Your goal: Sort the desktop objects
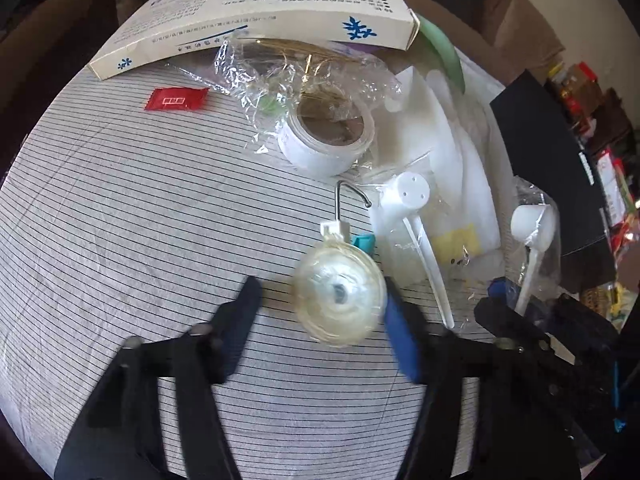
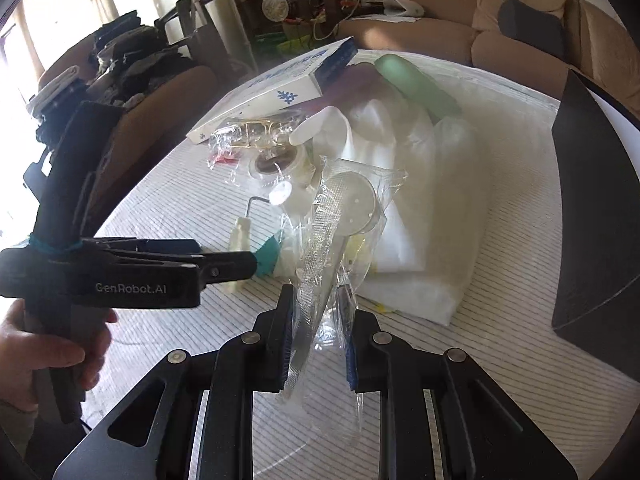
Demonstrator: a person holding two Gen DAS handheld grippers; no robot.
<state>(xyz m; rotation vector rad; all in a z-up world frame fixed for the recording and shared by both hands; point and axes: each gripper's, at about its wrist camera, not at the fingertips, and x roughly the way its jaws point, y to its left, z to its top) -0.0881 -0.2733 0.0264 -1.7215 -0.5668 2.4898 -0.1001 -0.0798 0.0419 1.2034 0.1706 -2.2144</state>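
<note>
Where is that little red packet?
In the left wrist view, the red packet lies flat on the striped tablecloth, upper left, just below the white box, left of the tape roll.

My left tongs [image 1: 320, 320] blur in motion; the box's [image 1: 256, 20] small print is too tiny to read.

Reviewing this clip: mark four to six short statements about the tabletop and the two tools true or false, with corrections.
1. The right tool is clamped on a plastic-wrapped white spoon. True.
2. The suction-cup hook lies between the left tool fingers. True.
3. The red packet sits inside the white tape roll. False: it lies apart on the striped cloth.
4. The long white box stands upright. False: it lies flat.
</note>
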